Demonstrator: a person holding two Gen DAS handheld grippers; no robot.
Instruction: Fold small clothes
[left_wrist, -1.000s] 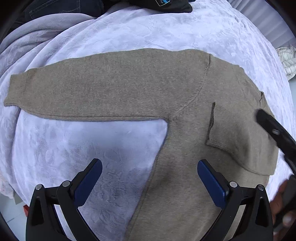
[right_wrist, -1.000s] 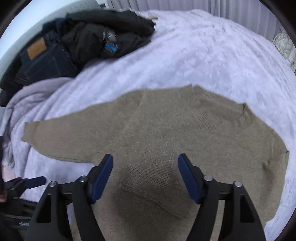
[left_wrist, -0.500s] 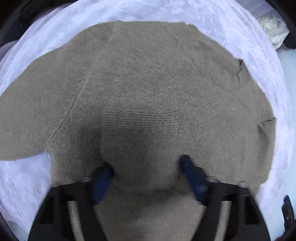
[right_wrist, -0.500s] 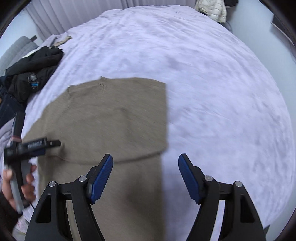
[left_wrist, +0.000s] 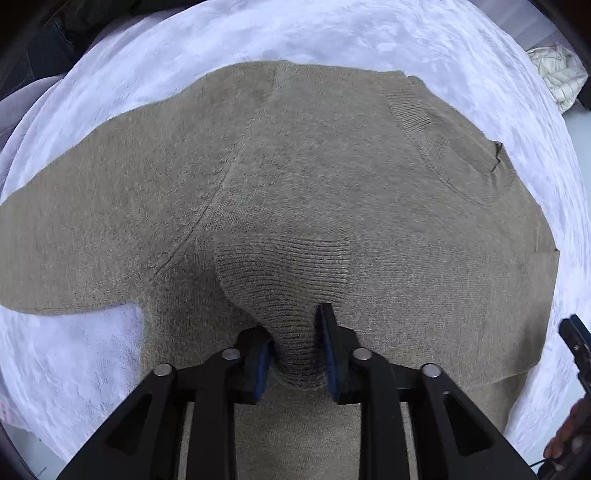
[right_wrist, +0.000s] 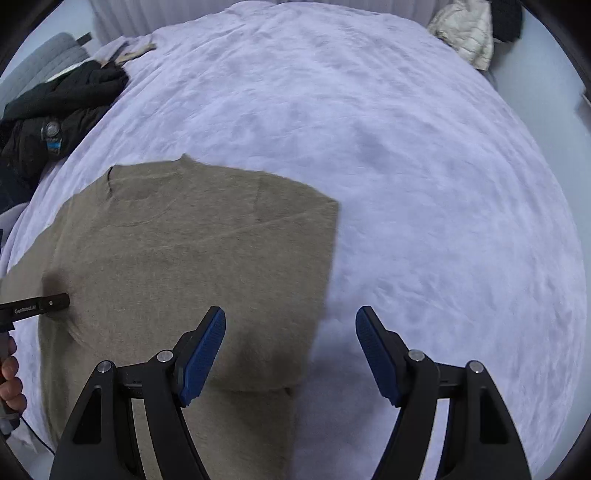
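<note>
Domestic bedroom. A wide bed (right_wrist: 406, 155) fills most of both views, covered by a pale lilac plush blanket (left_wrist: 332, 40) with an embossed pattern. Pleated curtains (right_wrist: 155, 13) hang behind the far edge of the bed. A heap of dark clothing (right_wrist: 55, 114), including a black jacket, lies at the far left corner of the bed, beside a grey upholstered piece (right_wrist: 44, 59). A cream quilted jacket (right_wrist: 469, 33) sits past the far right corner, against a plain light wall (right_wrist: 546, 88). A beige knitted sweater (right_wrist: 184, 251) is spread flat on the blanket.
</note>
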